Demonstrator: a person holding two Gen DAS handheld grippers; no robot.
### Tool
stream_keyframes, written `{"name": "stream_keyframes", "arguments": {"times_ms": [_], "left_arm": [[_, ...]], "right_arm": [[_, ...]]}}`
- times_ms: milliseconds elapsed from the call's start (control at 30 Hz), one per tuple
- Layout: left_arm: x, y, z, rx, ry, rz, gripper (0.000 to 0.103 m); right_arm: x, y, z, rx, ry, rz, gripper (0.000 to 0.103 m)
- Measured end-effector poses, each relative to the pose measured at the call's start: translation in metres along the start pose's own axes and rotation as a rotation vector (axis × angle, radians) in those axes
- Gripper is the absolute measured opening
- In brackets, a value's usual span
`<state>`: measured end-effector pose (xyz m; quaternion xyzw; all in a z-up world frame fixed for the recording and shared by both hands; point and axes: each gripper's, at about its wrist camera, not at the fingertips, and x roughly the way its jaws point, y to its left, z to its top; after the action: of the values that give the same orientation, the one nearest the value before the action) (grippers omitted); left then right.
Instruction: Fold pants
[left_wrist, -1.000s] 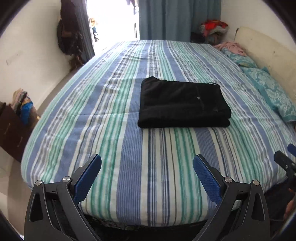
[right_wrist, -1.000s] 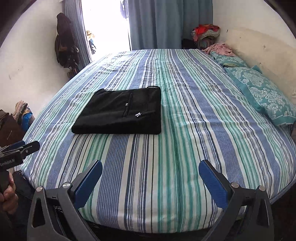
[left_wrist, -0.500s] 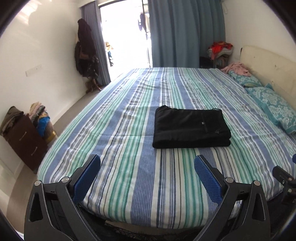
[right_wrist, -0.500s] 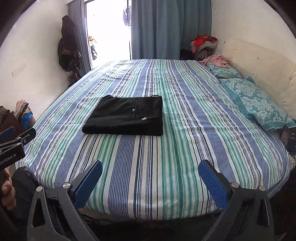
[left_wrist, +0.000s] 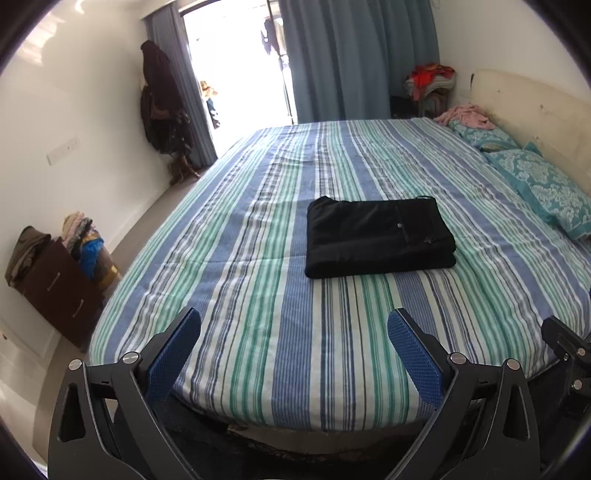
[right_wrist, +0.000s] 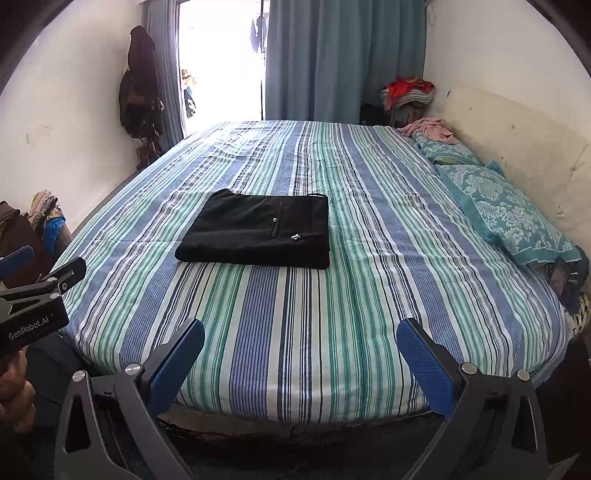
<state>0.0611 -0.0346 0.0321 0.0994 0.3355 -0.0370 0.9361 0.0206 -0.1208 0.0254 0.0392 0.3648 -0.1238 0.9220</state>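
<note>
Black pants (left_wrist: 378, 236) lie folded flat on striped bed (left_wrist: 258, 332); left claw (left_wrist: 293, 345) and right claw (right_wrist: 301, 350) both released, near foot edge, well apart from pants.

Home bedroom. Large bed (right_wrist: 369, 221) under striped blue-green sheet, patterned teal pillows (right_wrist: 513, 214) against cream headboard (right_wrist: 517, 147). Blue curtains (right_wrist: 332, 55) beside bright doorway, coats on stand (left_wrist: 159, 107), clothes heaped on dark drawer unit (left_wrist: 55, 291).

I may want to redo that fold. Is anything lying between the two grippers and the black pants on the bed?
Nothing visible: only bare striped bedspread lies between the pants, the left gripper and the right gripper.
</note>
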Motion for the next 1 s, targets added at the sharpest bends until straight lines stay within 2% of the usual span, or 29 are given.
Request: {"name": "stream_keyframes", "arguments": {"times_ms": [367,533,1000], "left_arm": [[-0.008,0.002,-0.005,-0.019,0.060,-0.089,0.102],[-0.015,0.008,-0.003,-0.033,0.106,-0.088,0.102],[-0.021,0.008,-0.005,-0.038,0.096,-0.038,0.102]], "right_arm": [[-0.019,0.015,-0.002,-0.029,0.001,-0.024,0.103],[-0.026,0.018,0.001,-0.022,0.011,-0.025,0.103],[-0.025,0.007,0.001,0.022,0.027,0.017,0.103]]}}
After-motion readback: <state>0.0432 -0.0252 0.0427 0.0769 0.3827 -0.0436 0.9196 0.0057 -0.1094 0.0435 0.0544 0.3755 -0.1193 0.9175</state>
